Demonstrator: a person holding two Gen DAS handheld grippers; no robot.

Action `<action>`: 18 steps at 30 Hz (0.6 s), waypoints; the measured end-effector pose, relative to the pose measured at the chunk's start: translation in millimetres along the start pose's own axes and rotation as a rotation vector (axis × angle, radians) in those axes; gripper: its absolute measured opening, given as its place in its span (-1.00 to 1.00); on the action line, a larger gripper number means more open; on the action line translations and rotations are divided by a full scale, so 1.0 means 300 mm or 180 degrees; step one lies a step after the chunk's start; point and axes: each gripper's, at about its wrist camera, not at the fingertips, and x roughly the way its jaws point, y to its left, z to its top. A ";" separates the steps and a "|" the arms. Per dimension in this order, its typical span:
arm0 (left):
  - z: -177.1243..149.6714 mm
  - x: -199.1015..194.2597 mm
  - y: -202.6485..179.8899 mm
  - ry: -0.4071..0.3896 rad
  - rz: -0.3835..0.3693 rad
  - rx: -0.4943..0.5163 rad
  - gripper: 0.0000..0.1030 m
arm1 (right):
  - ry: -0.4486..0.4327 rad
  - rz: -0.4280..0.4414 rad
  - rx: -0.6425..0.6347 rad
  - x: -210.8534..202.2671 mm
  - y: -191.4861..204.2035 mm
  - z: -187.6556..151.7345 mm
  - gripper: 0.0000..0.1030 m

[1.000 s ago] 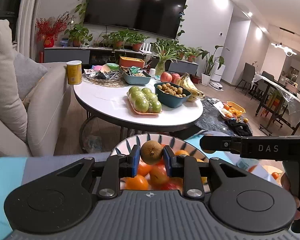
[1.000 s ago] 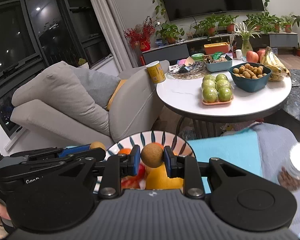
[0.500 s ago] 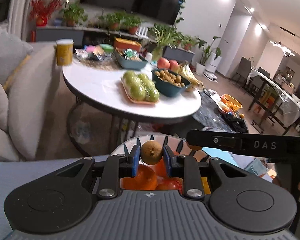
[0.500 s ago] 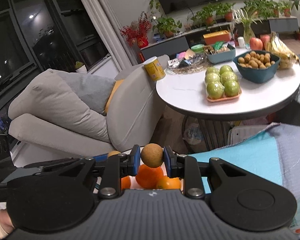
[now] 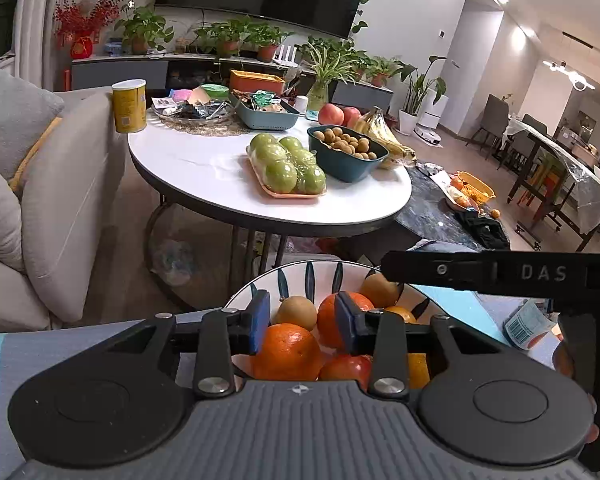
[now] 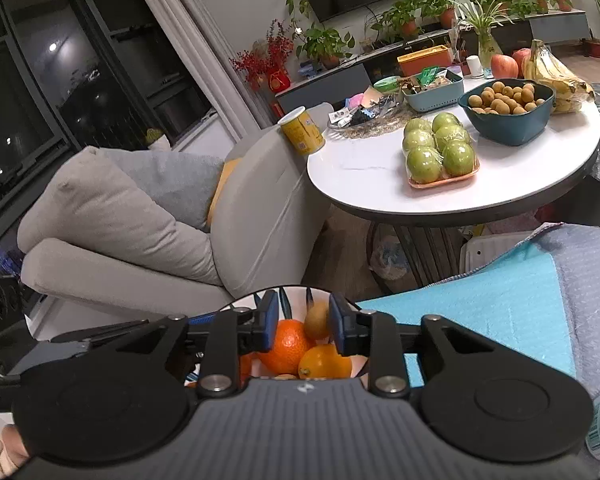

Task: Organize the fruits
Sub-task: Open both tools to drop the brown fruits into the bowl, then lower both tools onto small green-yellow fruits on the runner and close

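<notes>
A white bowl with dark blue streaks (image 5: 300,274) holds oranges (image 5: 288,350) and red fruit, right under both grippers. My left gripper (image 5: 302,322) hangs over it with its jaws opening. A small brown round fruit (image 5: 296,312) lies on the pile between the blue pads, and neither pad presses it. In the right wrist view, my right gripper (image 6: 304,324) also has its jaws opening over the bowl (image 6: 288,291). A second brown fruit (image 6: 317,322) rests on an orange (image 6: 288,344) near the right pad, free of it. The right gripper's black body (image 5: 500,272) crosses the left wrist view.
Beyond the bowl stands a round white table (image 5: 204,160) with a tray of green apples (image 5: 288,166), a teal bowl of longans (image 5: 346,152), bananas (image 5: 380,128) and a yellow can (image 5: 129,106). A beige sofa (image 6: 120,216) is on the left. A blue cloth (image 6: 500,300) lies beside the bowl.
Both grippers sank toward the bowl and let go of their brown fruits. The fruits now lie on the pile, with the pads apart on either side.
</notes>
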 end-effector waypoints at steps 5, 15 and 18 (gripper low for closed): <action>0.004 -0.029 0.001 -0.0024 0.0029 -0.0011 -0.35 | -0.0055 -0.0062 -0.0076 -0.034 0.008 0.007 0.18; -0.041 -0.144 -0.024 -0.0068 0.0146 -0.0030 -0.35 | -0.0120 -0.0166 -0.0275 -0.141 0.047 -0.002 0.20; -0.073 -0.181 -0.038 -0.0056 0.0159 -0.0038 -0.34 | -0.0129 -0.0217 -0.0379 -0.183 0.066 -0.017 0.20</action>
